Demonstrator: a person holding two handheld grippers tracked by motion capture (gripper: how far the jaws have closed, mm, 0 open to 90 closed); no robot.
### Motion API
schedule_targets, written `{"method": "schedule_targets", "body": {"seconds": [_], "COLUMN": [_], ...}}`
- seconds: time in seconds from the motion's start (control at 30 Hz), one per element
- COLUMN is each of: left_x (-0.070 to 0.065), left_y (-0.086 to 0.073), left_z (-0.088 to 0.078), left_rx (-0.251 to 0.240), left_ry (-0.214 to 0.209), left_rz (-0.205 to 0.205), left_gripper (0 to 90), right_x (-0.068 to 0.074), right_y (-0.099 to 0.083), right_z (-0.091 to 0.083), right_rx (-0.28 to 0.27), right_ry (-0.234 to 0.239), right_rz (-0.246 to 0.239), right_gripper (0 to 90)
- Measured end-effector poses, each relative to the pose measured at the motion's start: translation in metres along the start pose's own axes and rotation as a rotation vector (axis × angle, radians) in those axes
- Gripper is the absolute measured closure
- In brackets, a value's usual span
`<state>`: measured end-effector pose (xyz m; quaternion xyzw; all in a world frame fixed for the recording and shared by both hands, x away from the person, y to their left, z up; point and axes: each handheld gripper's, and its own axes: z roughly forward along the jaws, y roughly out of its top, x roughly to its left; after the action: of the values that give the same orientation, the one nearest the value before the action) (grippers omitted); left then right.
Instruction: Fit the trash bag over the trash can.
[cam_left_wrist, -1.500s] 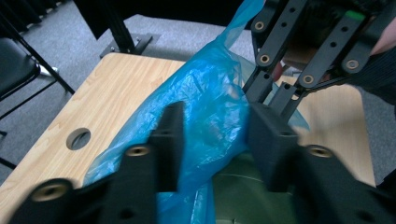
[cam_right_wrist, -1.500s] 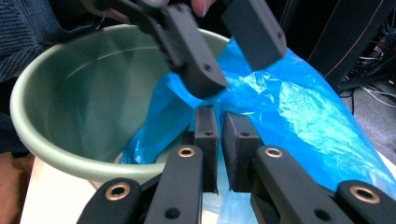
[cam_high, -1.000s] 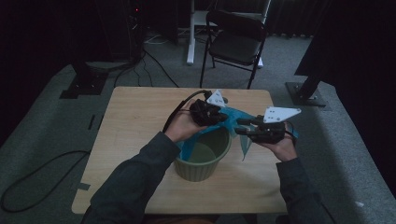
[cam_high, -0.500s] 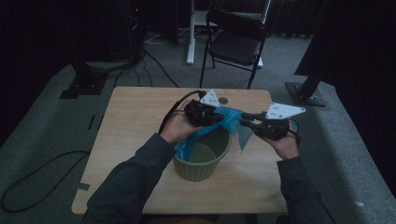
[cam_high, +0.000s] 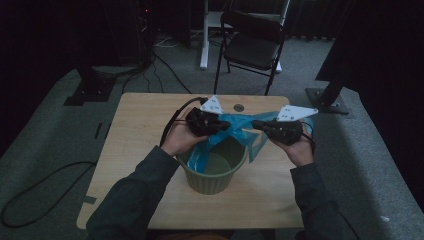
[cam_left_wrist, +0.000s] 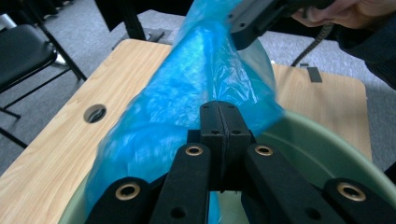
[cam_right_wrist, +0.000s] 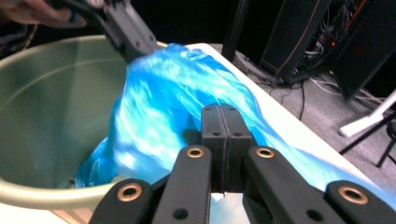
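Note:
A blue plastic bag (cam_high: 239, 131) hangs stretched over a green bin (cam_high: 215, 172) on the wooden table (cam_high: 135, 150). My left gripper (cam_high: 226, 125) points right, shut on one edge of the bag (cam_left_wrist: 187, 93) above the bin's rim (cam_left_wrist: 327, 149). My right gripper (cam_high: 256, 123) points left; its jaws have just been closing and now pinch the bag's film (cam_right_wrist: 177, 88). In the left gripper view the jaws (cam_left_wrist: 219, 116) meet on the film, and the right gripper (cam_left_wrist: 254, 18) shows at the top. In the right gripper view the jaws (cam_right_wrist: 222, 119) meet too, with the left gripper (cam_right_wrist: 126, 32) beyond.
A folding chair (cam_high: 252, 47) stands behind the table. A stand base (cam_high: 327, 100) sits on the floor at the right, and cables (cam_high: 45, 185) run on the left. A round hole (cam_high: 238, 107) marks the table's far side.
My left gripper has shifted left with the bag's edge. The right gripper has shut on the film, and the bag now spans between the two grippers over the bin.

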<state>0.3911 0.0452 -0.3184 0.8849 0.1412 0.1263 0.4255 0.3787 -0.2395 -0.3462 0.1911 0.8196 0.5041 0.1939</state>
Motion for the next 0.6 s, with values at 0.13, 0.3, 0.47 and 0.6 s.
{"method": "schedule_targets", "body": {"seconds": [0.13,0.3,0.47,0.6], "left_x": [0.007,0.02,0.03,0.04], "left_y": [-0.006,-0.018,-0.036,-0.051], "left_z": [-0.007,-0.024,-0.031,-0.038], "left_rx": [-0.015,-0.043,-0.02,-0.015], "left_ry": [0.004,0.045,0.073,0.098], "left_rz": [-0.037,-0.093,-0.139,-0.186], "left_gripper": [90.0,90.0,90.0,90.0], "right_x": [-0.001,-0.003,-0.004,-0.005], "right_y": [-0.002,-0.006,-0.01,-0.011], "right_z": [0.0,-0.001,-0.002,0.0], "right_rx": [0.015,0.033,0.05,0.065], "right_ry": [-0.006,-0.013,-0.011,-0.004], "right_rz": [0.011,0.029,0.042,0.051], "right_gripper": [90.0,90.0,90.0,90.0]}}
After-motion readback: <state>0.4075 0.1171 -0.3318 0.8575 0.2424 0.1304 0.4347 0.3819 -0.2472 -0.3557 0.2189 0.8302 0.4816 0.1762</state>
